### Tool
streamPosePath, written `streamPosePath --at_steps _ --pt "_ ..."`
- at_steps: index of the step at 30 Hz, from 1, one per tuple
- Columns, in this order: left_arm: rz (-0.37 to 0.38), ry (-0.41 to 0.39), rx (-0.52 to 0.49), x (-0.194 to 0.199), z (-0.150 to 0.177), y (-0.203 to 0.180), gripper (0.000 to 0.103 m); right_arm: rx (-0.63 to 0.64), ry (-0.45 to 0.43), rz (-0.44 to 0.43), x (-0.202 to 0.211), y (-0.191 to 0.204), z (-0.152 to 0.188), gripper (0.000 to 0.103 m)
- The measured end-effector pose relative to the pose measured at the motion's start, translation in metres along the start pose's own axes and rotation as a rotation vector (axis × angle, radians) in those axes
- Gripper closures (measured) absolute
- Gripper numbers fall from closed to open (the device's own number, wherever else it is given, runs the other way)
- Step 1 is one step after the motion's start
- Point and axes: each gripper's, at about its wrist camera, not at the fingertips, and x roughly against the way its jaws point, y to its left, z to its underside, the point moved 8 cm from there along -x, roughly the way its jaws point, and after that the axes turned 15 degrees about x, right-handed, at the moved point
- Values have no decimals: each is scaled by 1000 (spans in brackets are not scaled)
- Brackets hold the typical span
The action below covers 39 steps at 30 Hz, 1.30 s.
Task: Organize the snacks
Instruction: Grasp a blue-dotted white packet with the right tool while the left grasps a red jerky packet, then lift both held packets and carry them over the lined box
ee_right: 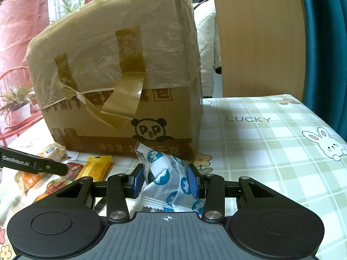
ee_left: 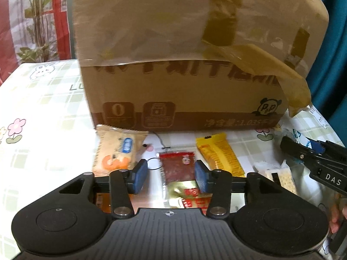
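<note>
The left tool [ee_left: 171, 176] stands apart over the red snack packet [ee_left: 178, 166] on the counter [ee_left: 49, 99], its pads not pressing; it should sink so both pads flank the packet, then close gently. The right tool [ee_right: 166, 181] is clamped on the blue-and-white packet [ee_right: 167, 177], held just before the cardboard box [ee_right: 121, 82].

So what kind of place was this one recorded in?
Most likely a home, probably a dining or living area. The table wears a green-checked cartoon-rabbit tablecloth, leafy potted plants stand behind it, and a taped brown cardboard box sits among loose snack packets.
</note>
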Motion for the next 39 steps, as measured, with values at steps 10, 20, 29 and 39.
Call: streamPosePath --at_steps 10,20,29,39 --pt "-134 -62 -54 -15 12 -28 46 -1 2 -3 1 0 0 64" --pt "-108 -109 -26 3 16 -22 63 -4 -3 -7 2 1 -1 64" --pt "-87 -237 18 51 1 -20 63 -6 -3 -11 1 2 -1 64" --pt "-97 -310 53 70 -12 -15 63 -11 -16 -11 3 3 -2 64"
